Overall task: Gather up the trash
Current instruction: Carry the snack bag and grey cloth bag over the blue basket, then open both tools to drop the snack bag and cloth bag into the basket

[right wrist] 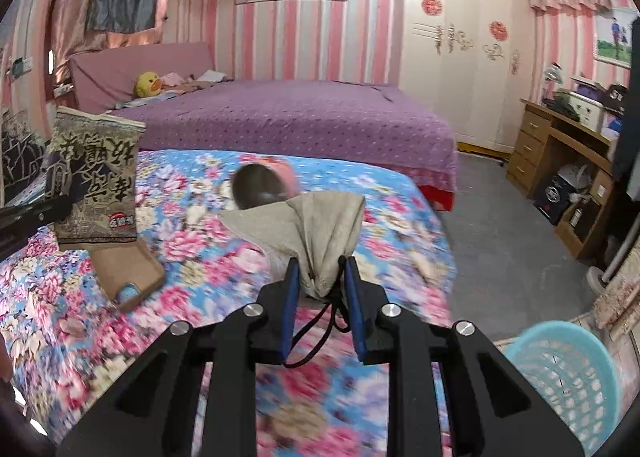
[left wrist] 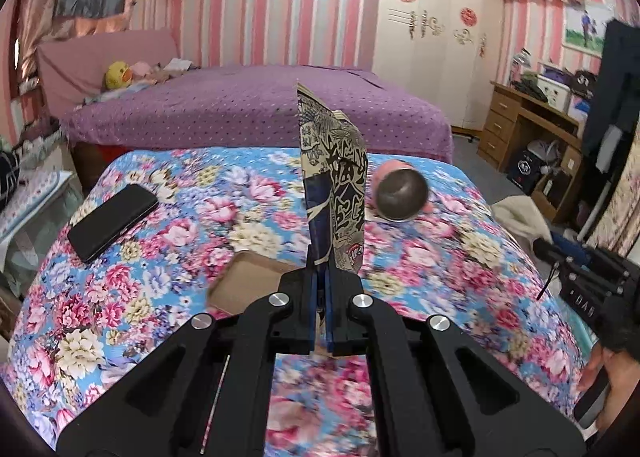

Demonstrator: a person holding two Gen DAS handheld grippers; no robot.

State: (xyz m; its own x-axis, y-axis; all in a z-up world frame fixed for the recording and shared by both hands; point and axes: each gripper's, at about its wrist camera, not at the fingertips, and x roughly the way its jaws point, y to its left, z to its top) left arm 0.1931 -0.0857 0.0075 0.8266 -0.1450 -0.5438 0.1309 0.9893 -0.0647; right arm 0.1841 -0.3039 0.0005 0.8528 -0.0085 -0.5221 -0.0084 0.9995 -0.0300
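- 2 pieces of trash are already off the table: the left gripper (left wrist: 320, 297) has its jaws pressed flat on the bottom edge of a printed snack packet (left wrist: 334, 185), which stands upright straight ahead of its fingers
- The right gripper (right wrist: 323, 289) pinches the gathered neck of a grey cloth pouch (right wrist: 316, 233), black drawstring loops dangling back between the fingers
- Neither piece is binned yet; a pale blue basket (right wrist: 568, 381) sits low and to the right of the right gripper, probably the drop point
- Still on the floral tablecloth (left wrist: 140, 297): a pink can (left wrist: 400, 193) lying on its side ahead and just right of the packet, its dull metal base facing the camera, and an open cardboard box (right wrist: 128, 269) below the packet
- A black phone (left wrist: 114, 221) lies ahead-left, likely not trash
- The packet is thin, stiff, creased foil-like film; the pouch is soft, matte and wrinkled; the basket is rigid lattice plastic; the can is blurred, so its label is unreadable
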